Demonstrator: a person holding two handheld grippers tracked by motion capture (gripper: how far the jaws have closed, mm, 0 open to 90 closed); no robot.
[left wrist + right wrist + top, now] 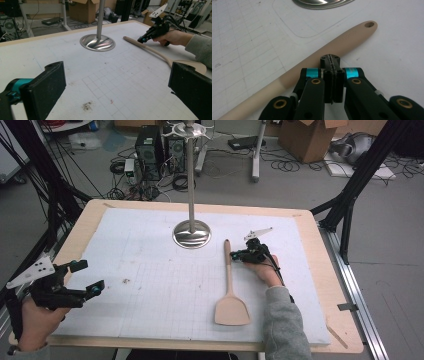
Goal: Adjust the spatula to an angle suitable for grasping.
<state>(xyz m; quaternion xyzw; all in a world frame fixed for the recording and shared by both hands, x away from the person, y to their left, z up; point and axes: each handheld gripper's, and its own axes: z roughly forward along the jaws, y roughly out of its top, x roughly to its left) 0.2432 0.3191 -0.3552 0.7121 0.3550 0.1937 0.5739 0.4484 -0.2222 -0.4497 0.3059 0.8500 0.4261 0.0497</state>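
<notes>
Right gripper [331, 65] fingers closed, tips hiding part of spatula [342, 42] handle; contact unclear.

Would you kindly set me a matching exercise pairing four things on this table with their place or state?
Things:
1. left gripper
2. right gripper
3. wooden spatula
4. metal stand

Descriptions:
A. lies flat, blade toward the person
B. upright at the far middle of the white mat
C. jaws wide apart, nothing between them
D. jaws shut together, tips at the spatula's handle

Pairs: 1-C, 2-D, 3-A, 4-B
</notes>
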